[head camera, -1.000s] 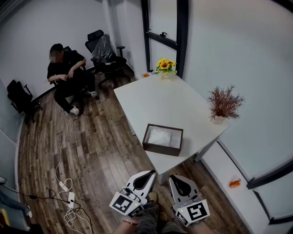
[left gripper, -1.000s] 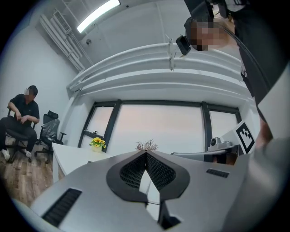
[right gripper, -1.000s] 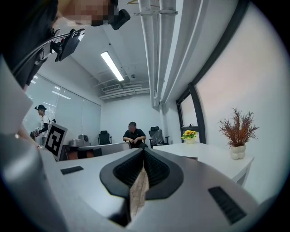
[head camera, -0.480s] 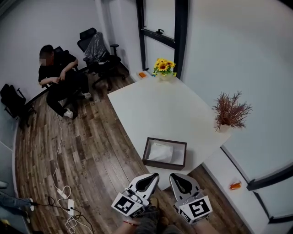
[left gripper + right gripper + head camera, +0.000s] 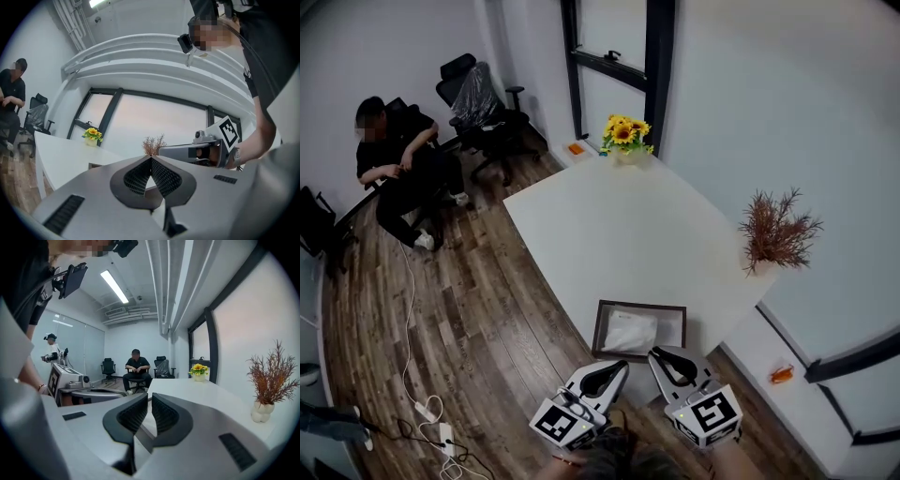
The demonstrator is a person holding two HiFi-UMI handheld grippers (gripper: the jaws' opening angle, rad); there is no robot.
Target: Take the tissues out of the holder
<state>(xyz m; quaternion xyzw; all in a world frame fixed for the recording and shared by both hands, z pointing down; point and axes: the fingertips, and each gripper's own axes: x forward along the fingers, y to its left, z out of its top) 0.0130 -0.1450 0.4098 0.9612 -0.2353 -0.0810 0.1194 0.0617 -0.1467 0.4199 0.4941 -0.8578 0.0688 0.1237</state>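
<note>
A dark brown tissue holder (image 5: 598, 330) stands at the near corner of the white table (image 5: 619, 225). White tissues (image 5: 630, 332) lie inside it. Both grippers hang low, just short of the table's near edge. My left gripper (image 5: 619, 366) is shut and empty, with its tip pointing at the holder's near left corner. My right gripper (image 5: 658, 354) is also shut and empty, close below the holder's near wall. In the left gripper view the pads meet at the tip (image 5: 151, 158), and the holder (image 5: 95, 165) shows small beyond them. The right gripper view shows its pads together (image 5: 150, 395).
A vase of sunflowers (image 5: 622, 136) stands at the table's far corner. A dried red plant (image 5: 776, 234) in a white pot is at the right edge. A person (image 5: 389, 159) sits by office chairs (image 5: 473, 94). Cables and a power strip (image 5: 427, 412) lie on the wood floor.
The head view has moved closer to the table, so the holder now sits lower in view and nearer both gripper tips. Both grippers stay shut and empty.
</note>
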